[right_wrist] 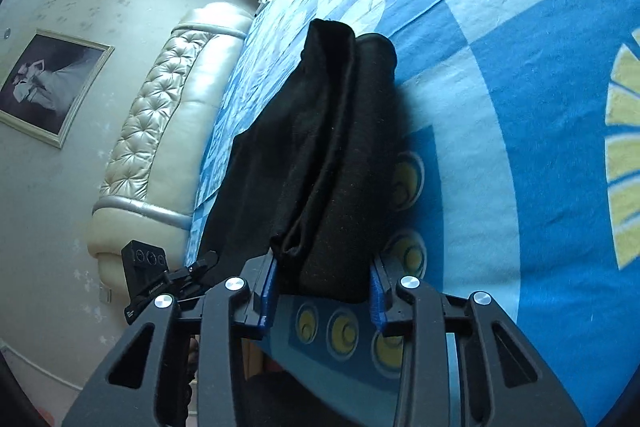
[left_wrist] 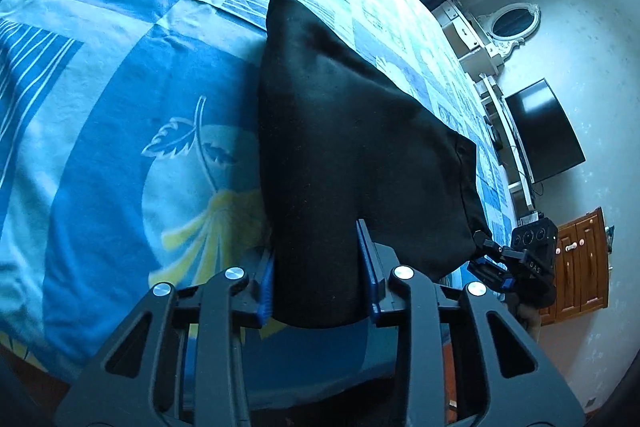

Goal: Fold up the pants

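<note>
Black pants [left_wrist: 340, 131] lie lengthwise on the blue patterned bedsheet [left_wrist: 120, 147], folded into a long strip. In the left wrist view my left gripper [left_wrist: 318, 279] is shut on the near end of the fabric, which fills the gap between its blue pads [left_wrist: 370, 267]. Off to the right of that view, the right gripper [left_wrist: 486, 247] pinches the pants' other near corner. From the right wrist, the pants [right_wrist: 340, 147] show as stacked layers, and my right gripper [right_wrist: 322, 287] is shut on their near edge. The left gripper [right_wrist: 200, 265] holds the cloth at lower left.
The bed's edge is close beneath both grippers. A padded cream headboard [right_wrist: 160, 131] runs along the bed's left side in the right wrist view. A dark TV [left_wrist: 544, 131], white shelves [left_wrist: 472, 39] and a wooden cabinet [left_wrist: 580, 267] stand by the wall.
</note>
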A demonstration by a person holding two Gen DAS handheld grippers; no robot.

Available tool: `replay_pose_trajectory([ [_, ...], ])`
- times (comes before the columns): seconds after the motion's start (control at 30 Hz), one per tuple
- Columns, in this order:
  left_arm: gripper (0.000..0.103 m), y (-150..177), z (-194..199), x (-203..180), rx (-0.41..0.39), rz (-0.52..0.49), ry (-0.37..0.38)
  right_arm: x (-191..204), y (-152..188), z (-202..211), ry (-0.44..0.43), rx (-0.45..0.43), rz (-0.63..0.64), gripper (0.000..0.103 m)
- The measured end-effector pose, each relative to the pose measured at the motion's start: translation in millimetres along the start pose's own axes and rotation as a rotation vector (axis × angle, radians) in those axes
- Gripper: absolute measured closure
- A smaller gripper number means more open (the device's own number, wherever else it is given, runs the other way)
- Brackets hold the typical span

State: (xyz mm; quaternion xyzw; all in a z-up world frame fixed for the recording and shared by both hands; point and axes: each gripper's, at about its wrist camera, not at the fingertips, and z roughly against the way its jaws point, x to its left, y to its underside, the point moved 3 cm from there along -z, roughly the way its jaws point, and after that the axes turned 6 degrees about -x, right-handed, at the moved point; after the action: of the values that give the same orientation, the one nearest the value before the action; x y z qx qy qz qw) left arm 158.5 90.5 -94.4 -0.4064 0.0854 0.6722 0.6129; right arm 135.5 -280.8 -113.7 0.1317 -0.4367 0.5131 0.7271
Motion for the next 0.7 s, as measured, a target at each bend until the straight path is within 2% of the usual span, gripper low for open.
replay_pose_trajectory([
  [0.17,0.069,15,0,15,0.017,-0.010,-0.010,-12,15,-2,0.015,0.030,-0.003,0.066],
  [0.37,0.064,16,-14,22,0.009,-0.040,-0.022,-29,20,-4,-0.025,0.001,-0.043,0.067],
  [0.7,0.061,22,-11,25,0.005,-0.031,-0.010,-30,19,1,-0.024,-0.013,-0.036,0.067],
])
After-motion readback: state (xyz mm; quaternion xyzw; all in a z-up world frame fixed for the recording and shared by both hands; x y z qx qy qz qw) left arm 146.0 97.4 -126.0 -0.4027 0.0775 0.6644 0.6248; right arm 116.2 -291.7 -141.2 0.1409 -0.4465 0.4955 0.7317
